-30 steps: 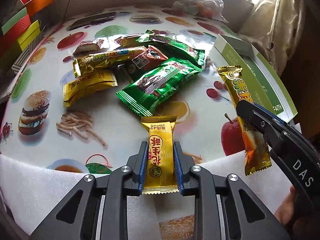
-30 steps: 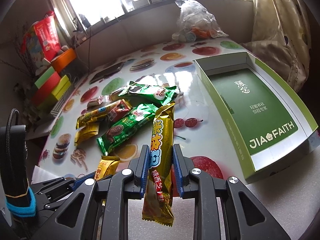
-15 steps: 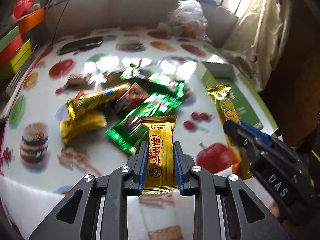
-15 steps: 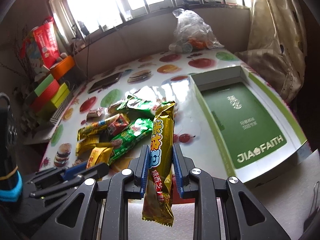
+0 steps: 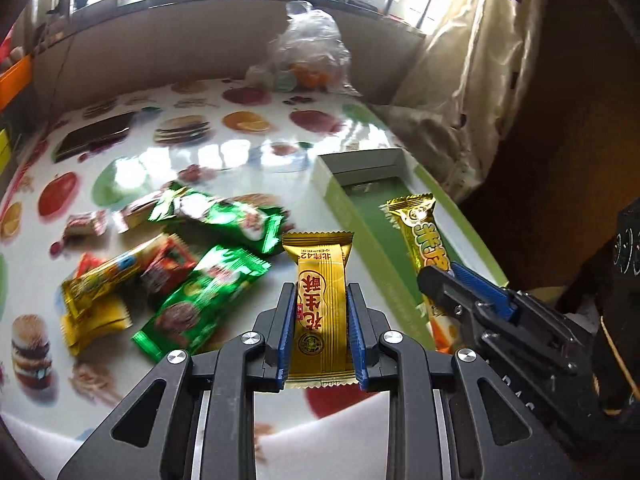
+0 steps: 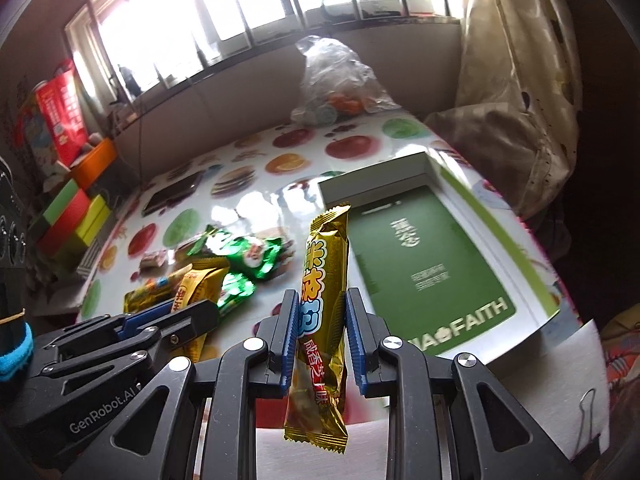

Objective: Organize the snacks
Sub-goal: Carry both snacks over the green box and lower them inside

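A short gold snack packet [image 5: 320, 304] is pinched in the left hand-held gripper [image 5: 321, 334], a long gold bar [image 6: 322, 304] in the right hand-held gripper [image 6: 322, 338], above the table [image 6: 256, 208]; two green wrappers [image 5: 200, 300] beside an open green box [image 6: 432, 256].

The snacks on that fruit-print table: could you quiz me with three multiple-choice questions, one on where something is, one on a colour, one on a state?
1. Where does the green box lie from the snack pile, in the right wrist view?
A. right of it
B. left of it
C. under it

2. What colour is the wrapper of the short snack in the left gripper?
A. green
B. gold
C. red

3. What is the state of the right gripper?
A. open, holding nothing
B. shut on a long gold snack bar
C. shut on the box rim

Answers: 1 A, the box sits right of the pile. 2 B, its wrapper is gold. 3 B, blue pads press the bar's sides.
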Motion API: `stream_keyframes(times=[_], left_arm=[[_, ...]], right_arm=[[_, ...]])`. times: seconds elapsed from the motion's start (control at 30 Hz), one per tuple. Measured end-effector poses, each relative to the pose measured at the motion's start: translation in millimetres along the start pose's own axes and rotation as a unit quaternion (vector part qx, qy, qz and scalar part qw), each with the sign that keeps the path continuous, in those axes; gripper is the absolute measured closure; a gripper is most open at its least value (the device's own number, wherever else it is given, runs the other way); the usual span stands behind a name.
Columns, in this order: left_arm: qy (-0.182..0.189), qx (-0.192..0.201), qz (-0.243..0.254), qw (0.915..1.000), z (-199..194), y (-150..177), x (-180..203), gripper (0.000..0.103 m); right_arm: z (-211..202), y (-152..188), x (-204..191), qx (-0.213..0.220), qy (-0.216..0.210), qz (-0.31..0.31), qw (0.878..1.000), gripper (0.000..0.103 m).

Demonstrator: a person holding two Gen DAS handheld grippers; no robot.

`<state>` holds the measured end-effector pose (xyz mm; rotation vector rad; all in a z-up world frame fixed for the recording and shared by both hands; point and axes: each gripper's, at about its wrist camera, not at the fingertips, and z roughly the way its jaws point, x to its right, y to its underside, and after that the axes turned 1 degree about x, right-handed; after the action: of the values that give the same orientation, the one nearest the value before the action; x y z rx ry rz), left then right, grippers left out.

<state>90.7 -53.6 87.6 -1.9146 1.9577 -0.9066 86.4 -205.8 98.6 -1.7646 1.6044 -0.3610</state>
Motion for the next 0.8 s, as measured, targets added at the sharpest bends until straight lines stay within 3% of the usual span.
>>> stream_keyframes(times=[0.33, 0.8], left_arm=[[0.057, -0.012, 0.014, 0.9982, 32, -29, 46, 0.078], [0.067, -0.055, 0.015, 0.9961, 90, -39, 75, 0.078]], right_arm=[[5, -19, 47, -0.004, 0.036, 0.013, 0.999, 0.081], [35, -24, 90, -0.036, 0.056, 0.015, 0.998, 0.081]])
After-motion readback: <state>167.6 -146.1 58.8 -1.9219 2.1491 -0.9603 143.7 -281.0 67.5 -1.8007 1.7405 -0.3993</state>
